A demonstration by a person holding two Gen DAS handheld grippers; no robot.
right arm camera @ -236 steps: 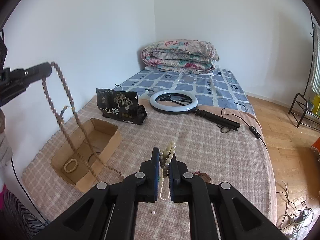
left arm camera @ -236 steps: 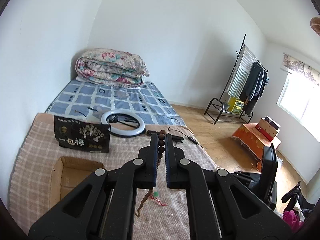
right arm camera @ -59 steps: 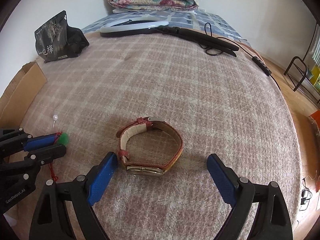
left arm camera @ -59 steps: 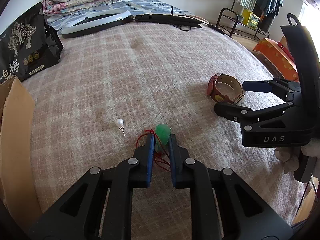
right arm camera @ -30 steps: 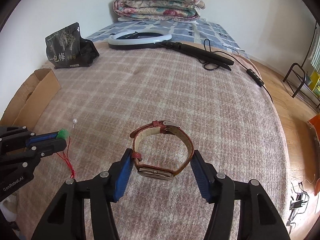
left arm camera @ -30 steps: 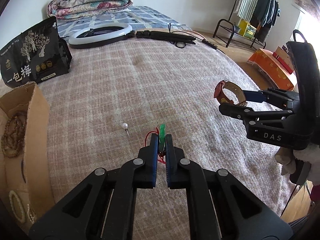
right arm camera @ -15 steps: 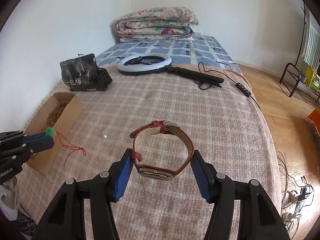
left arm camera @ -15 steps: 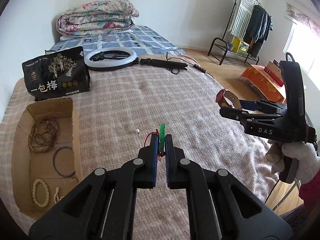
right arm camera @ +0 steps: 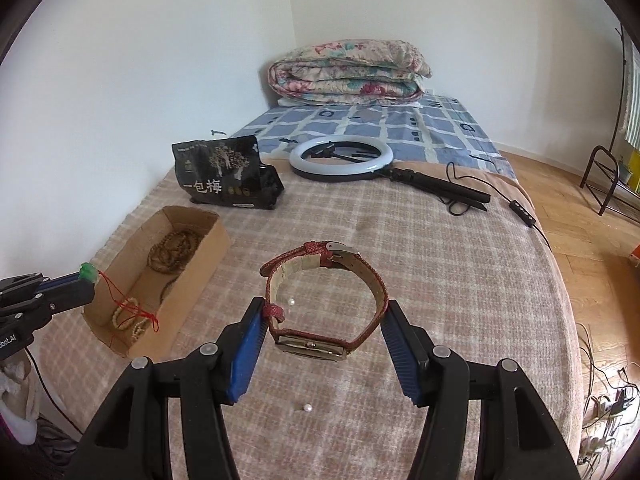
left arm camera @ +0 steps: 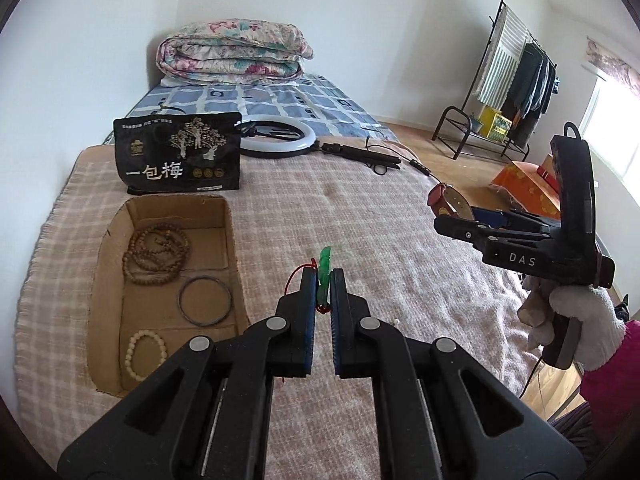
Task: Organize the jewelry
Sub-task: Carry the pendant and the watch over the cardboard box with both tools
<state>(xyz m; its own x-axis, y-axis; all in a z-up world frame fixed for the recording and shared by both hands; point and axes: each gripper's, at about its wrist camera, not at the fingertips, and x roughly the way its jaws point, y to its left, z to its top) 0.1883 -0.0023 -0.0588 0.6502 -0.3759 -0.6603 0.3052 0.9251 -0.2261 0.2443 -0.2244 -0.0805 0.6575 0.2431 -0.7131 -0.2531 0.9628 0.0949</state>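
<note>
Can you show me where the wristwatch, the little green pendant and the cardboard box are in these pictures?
Wristwatch (right arm camera: 310, 345): right wrist view, on its gold case between the blue pads.
Green pendant (left arm camera: 325, 265): left wrist view, on the green stone above the fingertips.
Cardboard box (left arm camera: 230, 236): left wrist view, on its right wall.

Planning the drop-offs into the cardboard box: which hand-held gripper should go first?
Left. The left hand-held gripper, shut on the green pendant, is right beside the cardboard box; the right hand-held gripper, holding the watch, is farther away.
</note>
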